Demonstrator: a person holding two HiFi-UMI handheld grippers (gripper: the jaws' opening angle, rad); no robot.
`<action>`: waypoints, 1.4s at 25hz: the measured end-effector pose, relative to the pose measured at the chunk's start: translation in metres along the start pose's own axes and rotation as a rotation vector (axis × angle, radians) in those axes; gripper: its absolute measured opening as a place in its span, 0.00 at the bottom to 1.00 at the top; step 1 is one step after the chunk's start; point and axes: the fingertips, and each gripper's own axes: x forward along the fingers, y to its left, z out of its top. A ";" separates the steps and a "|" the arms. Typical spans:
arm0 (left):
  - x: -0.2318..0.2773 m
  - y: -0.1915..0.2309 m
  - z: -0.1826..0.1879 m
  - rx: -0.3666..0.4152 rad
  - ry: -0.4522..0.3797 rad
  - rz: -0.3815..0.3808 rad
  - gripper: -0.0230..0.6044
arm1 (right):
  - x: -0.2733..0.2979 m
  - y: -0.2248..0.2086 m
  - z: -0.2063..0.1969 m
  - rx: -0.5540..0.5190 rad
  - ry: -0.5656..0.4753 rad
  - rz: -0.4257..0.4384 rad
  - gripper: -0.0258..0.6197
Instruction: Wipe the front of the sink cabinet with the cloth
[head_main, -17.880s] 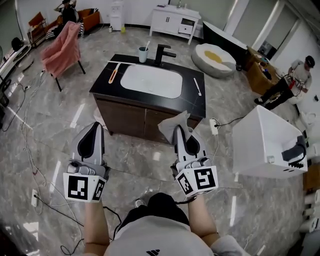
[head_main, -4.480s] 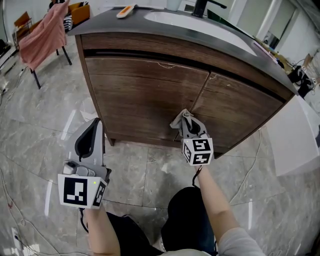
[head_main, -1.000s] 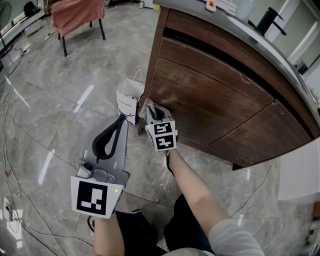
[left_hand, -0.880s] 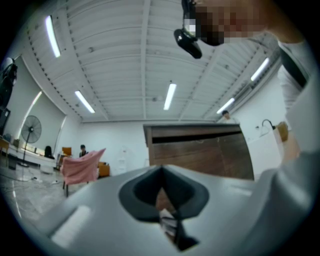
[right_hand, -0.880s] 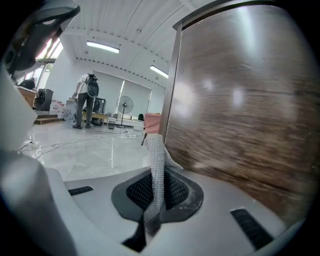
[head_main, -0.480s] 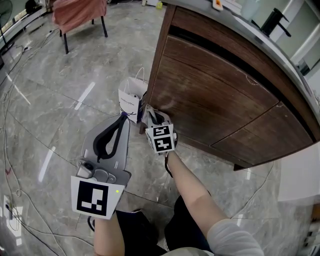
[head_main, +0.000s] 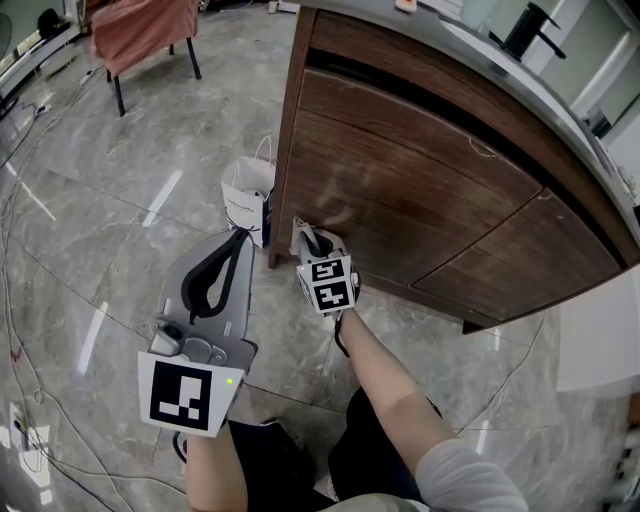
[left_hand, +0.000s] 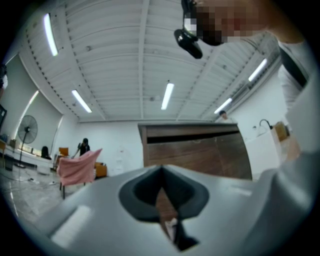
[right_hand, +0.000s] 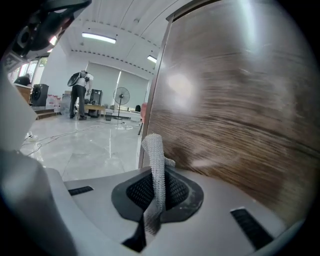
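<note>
Cloth clamped in right tongs, against low corner of cabinet front | left tongs together, empty, off the cabinet | risk: cloth held by thin strip, so drag on wood may pull it free, or hard tips could scrape wood

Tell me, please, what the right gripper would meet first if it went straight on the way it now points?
Most likely the dark brown wooden cabinet front, near its lower corner. The right gripper, shut on the grey mesh cloth, points at it; contact is unclear.
</note>
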 end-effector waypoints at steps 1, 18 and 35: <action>0.001 -0.002 0.000 0.002 0.001 -0.004 0.04 | -0.004 -0.004 -0.004 0.001 0.003 -0.006 0.05; 0.022 -0.048 0.009 0.027 -0.001 -0.083 0.04 | -0.076 -0.080 -0.069 0.023 0.077 -0.116 0.05; 0.033 -0.076 0.014 0.052 -0.019 -0.135 0.04 | -0.143 -0.154 -0.122 0.051 0.135 -0.243 0.05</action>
